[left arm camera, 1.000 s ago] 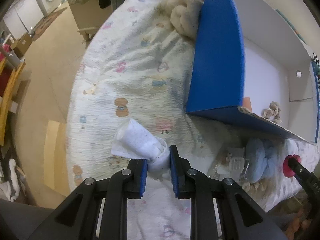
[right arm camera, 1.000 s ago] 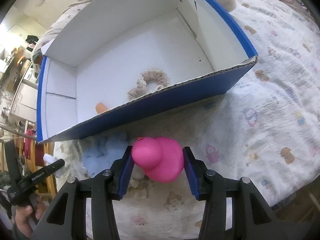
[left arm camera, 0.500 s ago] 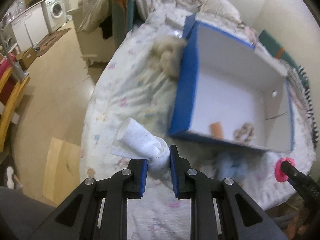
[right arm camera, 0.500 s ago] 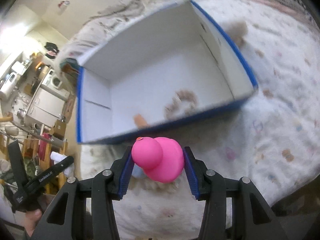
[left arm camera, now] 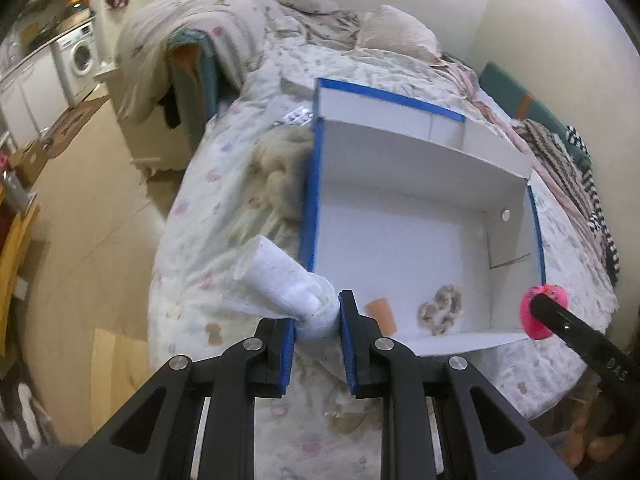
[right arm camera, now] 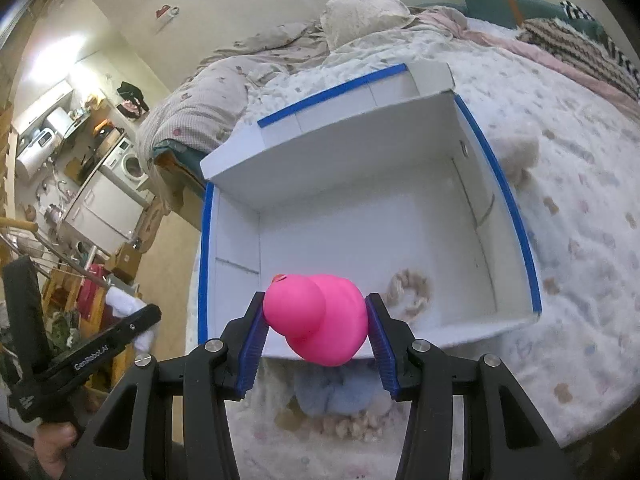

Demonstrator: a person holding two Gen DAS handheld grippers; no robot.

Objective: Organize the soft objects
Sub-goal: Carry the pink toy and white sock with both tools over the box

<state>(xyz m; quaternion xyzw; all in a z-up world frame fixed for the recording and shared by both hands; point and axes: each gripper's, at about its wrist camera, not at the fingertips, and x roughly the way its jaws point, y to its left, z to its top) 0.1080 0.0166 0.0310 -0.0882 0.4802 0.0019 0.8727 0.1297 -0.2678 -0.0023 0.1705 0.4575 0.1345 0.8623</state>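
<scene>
My left gripper (left arm camera: 318, 322) is shut on a rolled white sock (left arm camera: 280, 284), held in the air just left of the near corner of the blue-and-white open box (left arm camera: 310, 200). The right gripper (right arm camera: 316, 322) is shut on a pink rubber duck (right arm camera: 320, 320), hovering over the box's near wall (right arm camera: 460, 332). Inside the box lie a beige braided ring (left arm camera: 440, 308) and a small orange piece (left arm camera: 382, 312). In the left wrist view the duck (left arm camera: 544, 312) and the right gripper's finger show at the right. A light blue fluffy item (right arm camera: 332, 396) lies on the bed below the duck.
The box rests on a bed with a printed quilt (left arm camera: 208, 208). A cream fluffy item (left arm camera: 280, 164) leans against the box's left wall. Rumpled bedding and pillows (left arm camera: 392, 32) lie beyond. The bed edge drops to a wooden floor (left arm camera: 88, 208) at left, with a washing machine (left arm camera: 82, 56) farther off.
Both grippers have risen with their loads, so the box and bed look smaller and farther below. The box interior has come into fuller view. Grips are unchanged.
</scene>
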